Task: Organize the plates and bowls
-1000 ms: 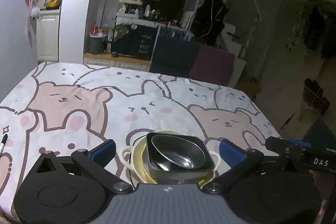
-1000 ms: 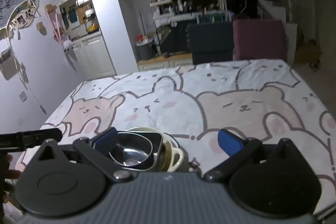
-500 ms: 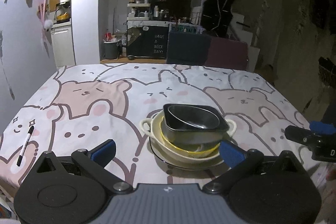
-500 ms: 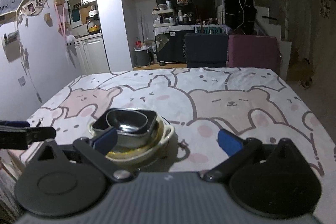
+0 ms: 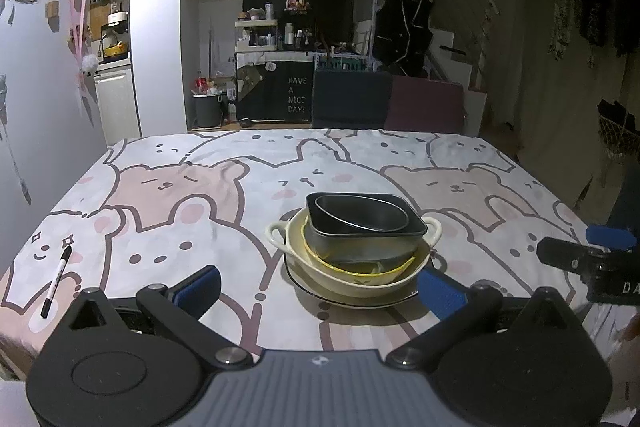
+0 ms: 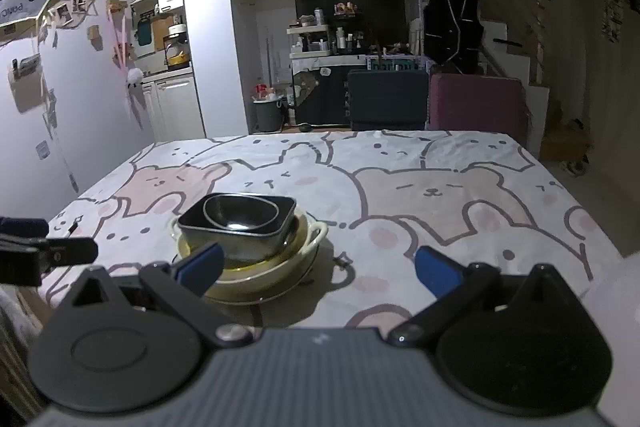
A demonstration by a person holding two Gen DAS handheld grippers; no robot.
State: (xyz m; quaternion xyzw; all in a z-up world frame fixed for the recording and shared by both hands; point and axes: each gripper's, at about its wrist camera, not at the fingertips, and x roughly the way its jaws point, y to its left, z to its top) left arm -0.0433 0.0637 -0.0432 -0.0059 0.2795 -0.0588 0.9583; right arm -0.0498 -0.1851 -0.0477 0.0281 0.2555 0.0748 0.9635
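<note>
Two grippers: left gripper [image 5: 318, 285] and right gripper [image 6: 316, 265] both pulled back and up from a second ago, jaws spread wide, holding nothing.
Stack: plate [image 5: 352, 301] at the bottom, cream handled bowl [image 5: 360, 277], yellow-rimmed bowl [image 5: 360, 265], dark square bowl [image 5: 366, 231], steel bowl [image 5: 360, 215] nested on top.
Location: mid-surface [image 5: 180, 211], on the bear-print cloth.
Change: stack was between the jaws; now clear of them.
Meaning: stacking looks finished.
Stray: pen [image 5: 56, 281] well left.
</note>
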